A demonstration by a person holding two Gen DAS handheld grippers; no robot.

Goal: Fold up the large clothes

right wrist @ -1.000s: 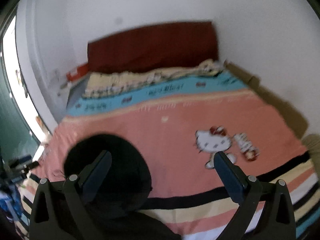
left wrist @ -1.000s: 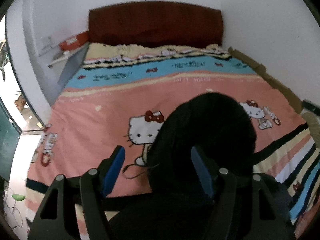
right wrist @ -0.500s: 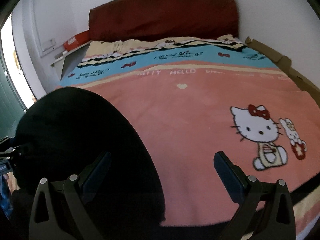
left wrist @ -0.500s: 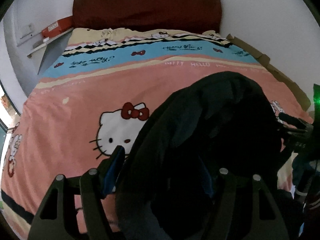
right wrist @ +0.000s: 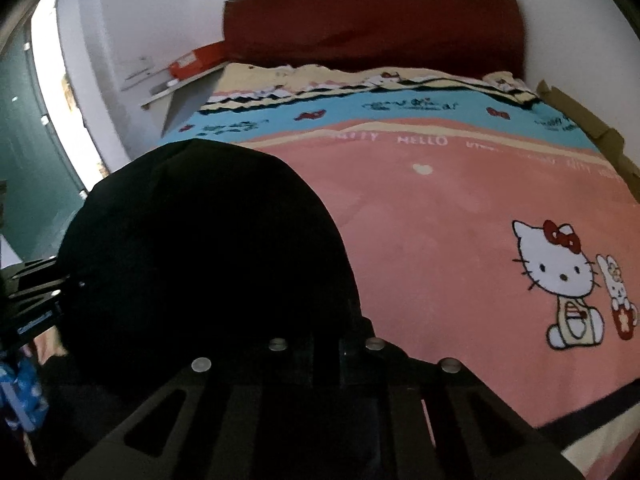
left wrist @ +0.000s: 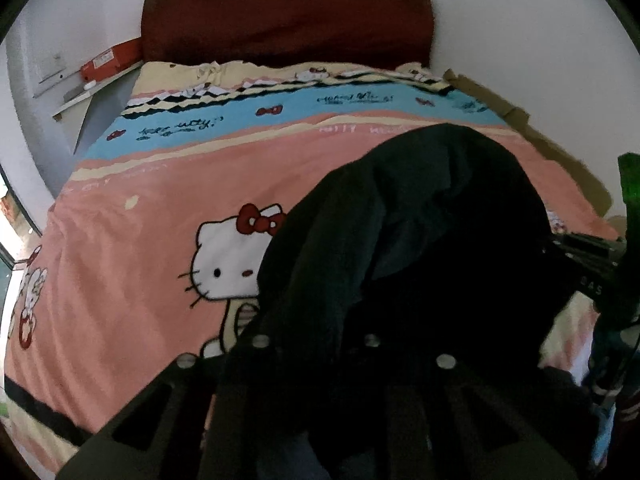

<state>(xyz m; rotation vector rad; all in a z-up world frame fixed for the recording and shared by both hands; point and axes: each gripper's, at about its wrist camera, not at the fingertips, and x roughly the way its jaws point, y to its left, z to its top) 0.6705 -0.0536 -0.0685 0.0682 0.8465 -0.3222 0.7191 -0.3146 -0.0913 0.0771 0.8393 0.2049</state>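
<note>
1. The bed point(left wrist: 132, 320) fills both views, its pink cartoon-cat cover running up to a dark red headboard point(left wrist: 288, 16); a shelf with an orange box point(left wrist: 110, 62) sits at the far left corner by the wall.
2. The black garment point(left wrist: 420, 232) lies heaped on the near end of the cover, a high dark mound between my two hands. From the right wrist it bulks up on the left point(right wrist: 200, 248).
3. I judge this to be the opening step: taking hold of the bundle before any fold is made, since nothing is spread flat yet.
4. My left gripper point(left wrist: 316, 344) points steeply down into the heap. Its jaws have just been closing and now stand drawn together, with black cloth bunched over and between them.
5. My right gripper point(right wrist: 324, 344) tilts down just the same at the mound's right edge. Its jaws have just been closing too and are brought together; it is too dark there to tell whether cloth is caught.
6. Next, I think, both hands must lift and draw apart to shake the garment open, then lay it flat on the bare pink stretch. A thin pinch could slip.
</note>
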